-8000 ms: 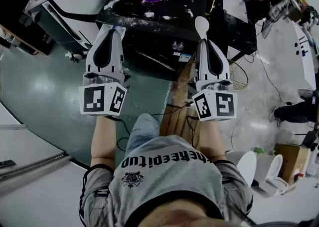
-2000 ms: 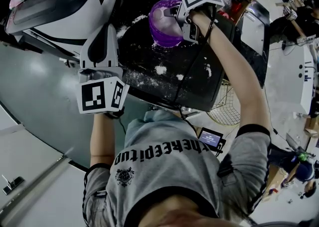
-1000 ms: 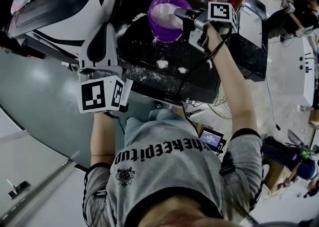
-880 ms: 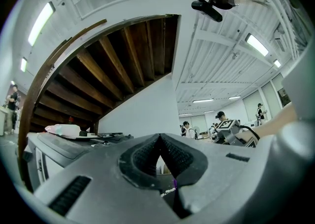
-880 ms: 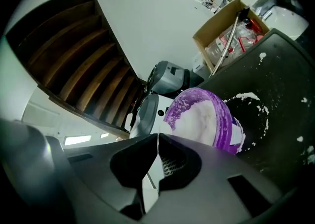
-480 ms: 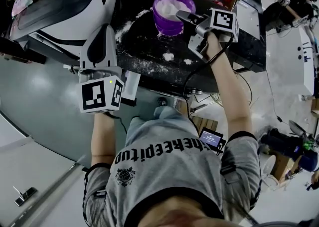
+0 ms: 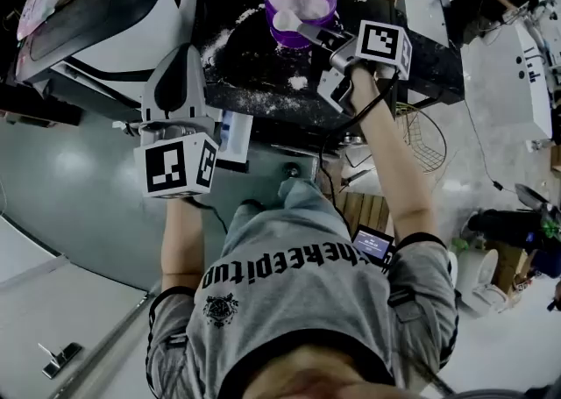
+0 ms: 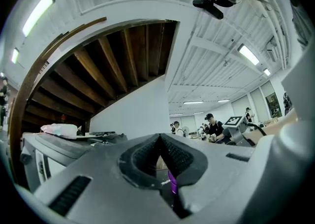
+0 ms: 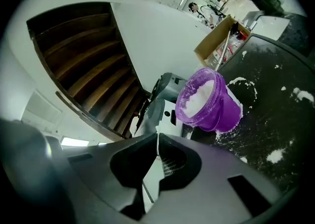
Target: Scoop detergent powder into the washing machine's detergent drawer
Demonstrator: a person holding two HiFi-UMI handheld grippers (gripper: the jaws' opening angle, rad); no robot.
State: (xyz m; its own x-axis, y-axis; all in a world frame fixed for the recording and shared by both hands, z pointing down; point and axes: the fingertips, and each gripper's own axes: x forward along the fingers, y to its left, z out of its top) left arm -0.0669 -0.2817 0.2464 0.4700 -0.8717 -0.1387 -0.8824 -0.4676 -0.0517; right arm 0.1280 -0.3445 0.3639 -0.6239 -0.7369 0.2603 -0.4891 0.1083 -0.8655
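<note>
just at the purple tub's (image 7: pixel 289 40) rim, the right gripper (image 7: pixel 326 38) clamps a powder-laden spoon (image 7: pixel 286 20) (left gripper (image 7: pixel 181 53) closed on nothing).

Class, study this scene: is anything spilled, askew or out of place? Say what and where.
Yes. White powder lies spilled in clumps and fine dust across the black tabletop around the purple tub, rather than inside it. It looks odd because the loose powder should be in the tub.
</note>
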